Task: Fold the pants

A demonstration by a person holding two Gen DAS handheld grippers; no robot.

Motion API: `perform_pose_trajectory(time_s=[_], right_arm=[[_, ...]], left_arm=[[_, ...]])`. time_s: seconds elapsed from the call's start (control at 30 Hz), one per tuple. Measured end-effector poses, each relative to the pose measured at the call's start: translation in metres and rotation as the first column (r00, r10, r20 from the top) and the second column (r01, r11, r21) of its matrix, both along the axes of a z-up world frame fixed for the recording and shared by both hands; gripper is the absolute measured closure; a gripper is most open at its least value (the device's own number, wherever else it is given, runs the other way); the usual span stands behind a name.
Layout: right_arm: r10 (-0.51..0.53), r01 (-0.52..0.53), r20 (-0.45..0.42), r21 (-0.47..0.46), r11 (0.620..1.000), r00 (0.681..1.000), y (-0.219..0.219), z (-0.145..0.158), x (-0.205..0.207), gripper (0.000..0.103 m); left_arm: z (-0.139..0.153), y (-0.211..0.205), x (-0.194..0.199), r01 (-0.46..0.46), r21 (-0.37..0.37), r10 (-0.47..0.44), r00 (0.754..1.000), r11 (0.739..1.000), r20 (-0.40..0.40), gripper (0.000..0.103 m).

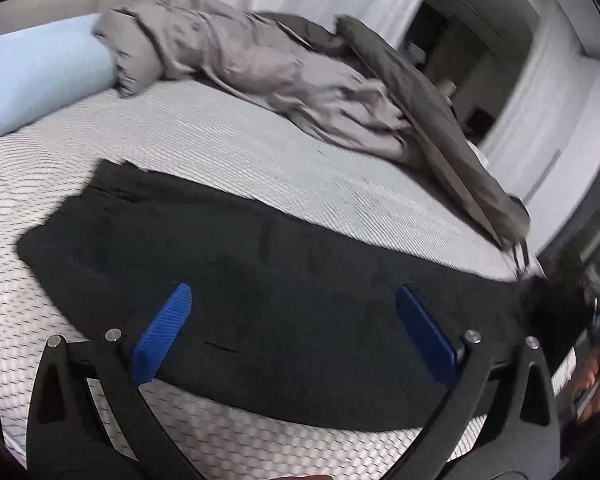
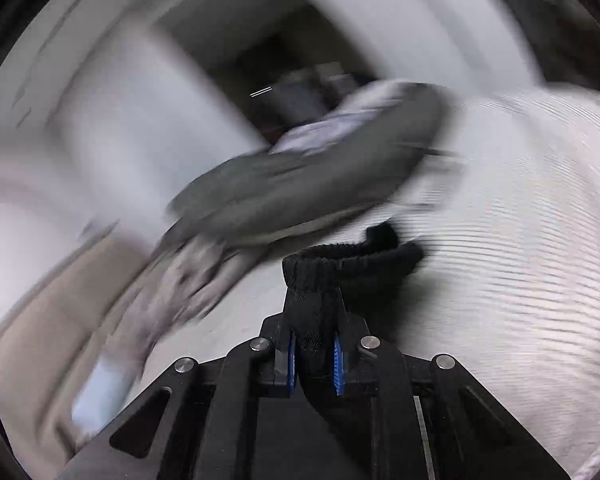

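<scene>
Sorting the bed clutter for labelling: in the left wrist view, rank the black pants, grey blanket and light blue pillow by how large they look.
1. black pants, nearest the camera, so partly inflated
2. grey blanket, close behind; the gap is unsure
3. light blue pillow, clearly smallest

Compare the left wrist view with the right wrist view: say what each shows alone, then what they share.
Only the left wrist view shows the open left gripper, nothing between its pads, above the black pants spread flat on the mattress, plus a light blue pillow.

Only the right wrist view, heavily blurred, shows the right gripper shut on a ribbed edge of the pants, bunched and lifted.

Both show the pants, the striped mattress and the rumpled grey bedding.
</scene>
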State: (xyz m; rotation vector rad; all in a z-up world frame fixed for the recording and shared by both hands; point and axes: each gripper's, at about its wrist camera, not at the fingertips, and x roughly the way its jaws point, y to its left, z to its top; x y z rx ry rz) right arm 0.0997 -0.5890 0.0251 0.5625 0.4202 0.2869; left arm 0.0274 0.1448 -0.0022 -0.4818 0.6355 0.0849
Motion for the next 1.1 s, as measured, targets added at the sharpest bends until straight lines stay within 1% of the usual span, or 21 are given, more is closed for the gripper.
perform_pose_trajectory(time_s=[0.07, 0.13, 0.17, 0.2, 0.23, 0.3, 0.33, 0.37, 0.4, 0.43, 0.47, 0.53, 0.6, 0.63, 0.67, 0.73, 0.77, 0.83, 0.97, 1.0, 1.1], right_arm=[[0.158, -0.155, 0.032, -0.081, 0.985, 0.987, 0.063, 0.014, 0.001, 0.089], [0.36, -0.358, -0.012, -0.149, 0.922, 0.933, 0.135, 0.011, 0.002, 0.08], [0.469, -0.474, -0.074, -0.171, 0.864, 0.88, 0.169, 0.003, 0.004, 0.065], [0.56, -0.578, -0.143, -0.191, 0.794, 0.816, 0.199, -0.011, 0.005, 0.057], [0.616, -0.652, -0.213, -0.224, 0.725, 0.758, 0.224, -0.028, 0.003, 0.057], [0.63, -0.717, -0.343, -0.337, 0.61, 0.697, 0.255, -0.056, -0.014, 0.057], [0.625, -0.72, -0.358, -0.363, 0.592, 0.694, 0.256, -0.059, -0.018, 0.057], [0.626, -0.719, -0.354, -0.372, 0.587, 0.694, 0.25, -0.059, -0.021, 0.057], [0.633, -0.713, -0.33, -0.361, 0.601, 0.701, 0.239, -0.052, -0.026, 0.057], [0.623, -0.69, -0.299, -0.349, 0.634, 0.723, 0.224, -0.045, -0.026, 0.056], [0.598, -0.656, -0.27, -0.341, 0.673, 0.754, 0.204, -0.042, -0.017, 0.051], [0.479, -0.528, -0.222, -0.348, 0.775, 0.849, 0.165, -0.035, -0.016, 0.047], [0.35, -0.423, -0.249, -0.365, 0.83, 0.903, 0.142, -0.041, 0.006, 0.047], [0.287, -0.388, -0.295, -0.381, 0.839, 0.911, 0.133, -0.05, 0.013, 0.047], [0.248, -0.383, -0.345, -0.408, 0.829, 0.905, 0.131, -0.062, 0.019, 0.047], [0.194, -0.402, -0.425, -0.478, 0.781, 0.884, 0.13, -0.089, 0.028, 0.047], [0.183, -0.411, -0.447, -0.49, 0.769, 0.876, 0.133, -0.1, 0.03, 0.047], [0.201, -0.406, -0.422, -0.482, 0.776, 0.884, 0.127, -0.103, 0.031, 0.047], [0.219, -0.405, -0.406, -0.457, 0.792, 0.887, 0.117, -0.101, 0.024, 0.047], [0.222, -0.404, -0.402, -0.457, 0.792, 0.888, 0.116, -0.101, 0.023, 0.047], [0.218, -0.397, -0.4, -0.445, 0.803, 0.89, 0.107, -0.107, 0.019, 0.047]], left_arm=[[-0.002, -0.015, 0.005, 0.037, 0.012, -0.037, 0.999, 0.999, -0.016, 0.002], [-0.005, -0.025, 0.013, 0.06, 0.019, -0.059, 0.998, 0.998, -0.026, 0.002], [-0.007, -0.03, 0.016, 0.066, 0.018, -0.066, 0.997, 0.998, -0.033, 0.002], [-0.009, -0.034, 0.017, 0.075, 0.016, -0.074, 0.996, 0.997, -0.043, 0.002], [-0.012, -0.041, 0.019, 0.088, 0.013, -0.087, 0.995, 0.996, -0.054, 0.002], [-0.013, -0.05, 0.022, 0.106, 0.011, -0.106, 0.993, 0.994, -0.057, 0.002], [-0.013, -0.056, 0.023, 0.122, 0.011, -0.121, 0.991, 0.992, -0.055, 0.002], [-0.012, -0.061, 0.024, 0.137, 0.009, -0.136, 0.989, 0.991, -0.049, 0.002], [-0.012, -0.07, 0.026, 0.158, 0.003, -0.158, 0.987, 0.987, -0.041, 0.002], [-0.011, -0.075, 0.03, 0.176, -0.007, -0.176, 0.984, 0.984, -0.04, 0.002], [-0.011, -0.084, 0.033, 0.202, -0.024, -0.203, 0.978, 0.979, -0.041, 0.005], [-0.012, -0.102, 0.043, 0.259, -0.073, -0.263, 0.964, 0.963, -0.041, 0.014], [-0.016, -0.125, 0.053, 0.327, -0.122, -0.335, 0.94, 0.937, -0.058, 0.031], [-0.021, -0.142, 0.06, 0.376, -0.159, -0.39, 0.918, 0.913, -0.067, 0.034], [-0.026, -0.155, 0.068, 0.408, -0.187, -0.428, 0.9, 0.894, -0.085, 0.038], [-0.039, -0.176, 0.083, 0.443, -0.25, -0.482, 0.868, 0.861, -0.122, 0.042], [-0.046, -0.185, 0.09, 0.447, -0.281, -0.498, 0.855, 0.849, -0.147, 0.042], [-0.063, -0.202, 0.103, 0.452, -0.323, -0.527, 0.825, 0.832, -0.203, 0.042], [-0.069, -0.219, 0.124, 0.449, -0.326, -0.525, 0.827, 0.832, -0.2, 0.043], [-0.071, -0.221, 0.129, 0.436, -0.338, -0.516, 0.834, 0.834, -0.197, 0.058], [-0.075, -0.223, 0.139, 0.38, -0.343, -0.459, 0.869, 0.859, -0.186, 0.087]])
